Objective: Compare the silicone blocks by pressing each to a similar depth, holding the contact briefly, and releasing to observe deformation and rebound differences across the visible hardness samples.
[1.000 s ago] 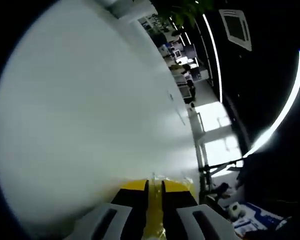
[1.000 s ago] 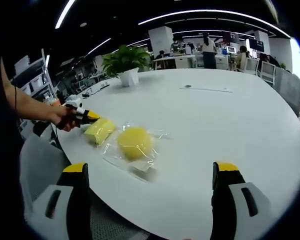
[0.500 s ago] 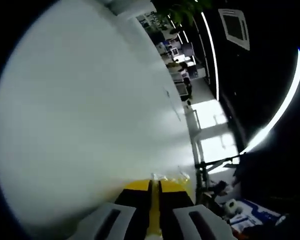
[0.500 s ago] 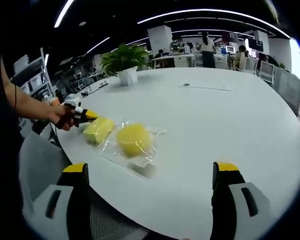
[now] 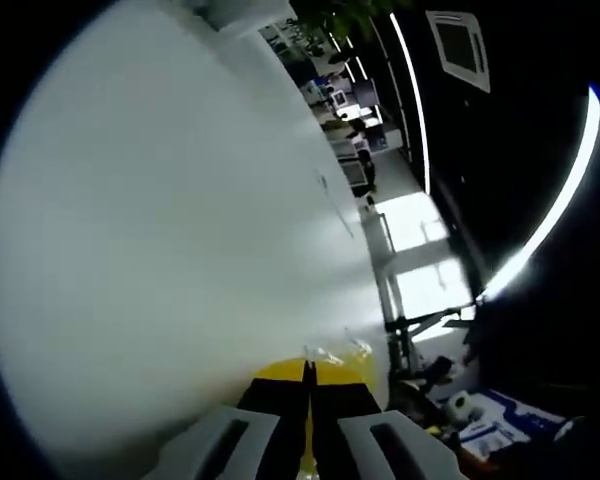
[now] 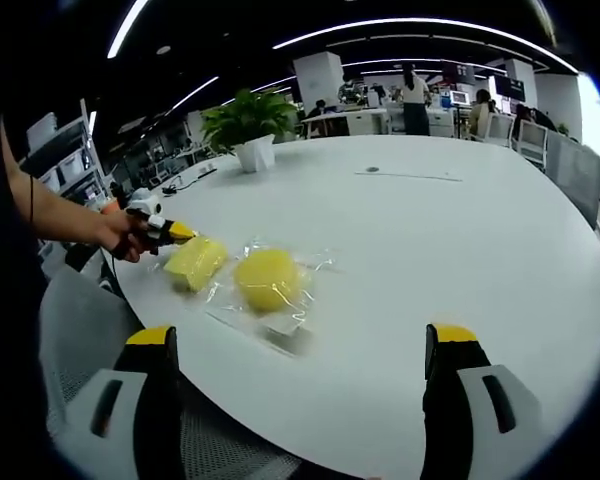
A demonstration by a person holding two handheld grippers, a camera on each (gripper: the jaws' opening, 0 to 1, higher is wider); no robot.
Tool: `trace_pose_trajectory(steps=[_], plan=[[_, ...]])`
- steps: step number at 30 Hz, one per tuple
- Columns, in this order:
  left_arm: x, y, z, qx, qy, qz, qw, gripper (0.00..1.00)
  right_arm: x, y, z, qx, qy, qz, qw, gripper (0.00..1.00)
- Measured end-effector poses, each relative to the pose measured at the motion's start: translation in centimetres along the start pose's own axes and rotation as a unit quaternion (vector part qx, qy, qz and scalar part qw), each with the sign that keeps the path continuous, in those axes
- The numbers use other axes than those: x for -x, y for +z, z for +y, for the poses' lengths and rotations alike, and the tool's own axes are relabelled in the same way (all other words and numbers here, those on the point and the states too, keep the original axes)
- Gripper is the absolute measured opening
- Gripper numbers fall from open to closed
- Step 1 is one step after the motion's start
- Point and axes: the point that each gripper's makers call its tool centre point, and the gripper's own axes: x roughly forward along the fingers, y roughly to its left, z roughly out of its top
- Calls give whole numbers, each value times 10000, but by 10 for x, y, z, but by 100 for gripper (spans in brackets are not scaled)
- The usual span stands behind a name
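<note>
left gripper (image 6: 180, 232) clamped on yellow block (image 6: 196, 262) | right gripper (image 6: 298, 352) jaws wide, above table (image 6: 460, 240)

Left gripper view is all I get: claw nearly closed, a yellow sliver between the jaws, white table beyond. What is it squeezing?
Observer: The left claw is pinching one end of a yellow rectangular silicone block that lies near the edge of the white round table.
Operator: Any other samples out?
Observer: One more, a yellow round silicone piece inside a clear plastic bag. It sits right beside the block, and neither claw touches it.
Operator: Where's the right claw?
Observer: The right claw is wide open at the table's near edge, apart from both samples.
</note>
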Motion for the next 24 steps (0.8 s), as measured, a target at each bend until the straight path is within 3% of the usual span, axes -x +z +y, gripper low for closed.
trace_pose_trajectory(steps=[5, 9, 11, 13, 24], plan=[[1, 11, -15, -309, -71, -217, 9993, 0, -1, 2, 2, 12, 16, -25, 10000, 96], [2, 22, -26, -854, -113, -335, 9957, 0, -1, 3, 4, 41, 27, -38, 10000, 96], [4, 27, -30, -879, -164, -386, 9952, 0, -1, 5, 4, 49, 31, -54, 10000, 96], [5, 34, -43, -1180, -332, -452, 9914, 0, -1, 7, 4, 63, 31, -68, 10000, 96], [7, 49, -81, -1962, -393, -430, 9788, 0, -1, 14, 7, 67, 14, -173, 9998, 96]])
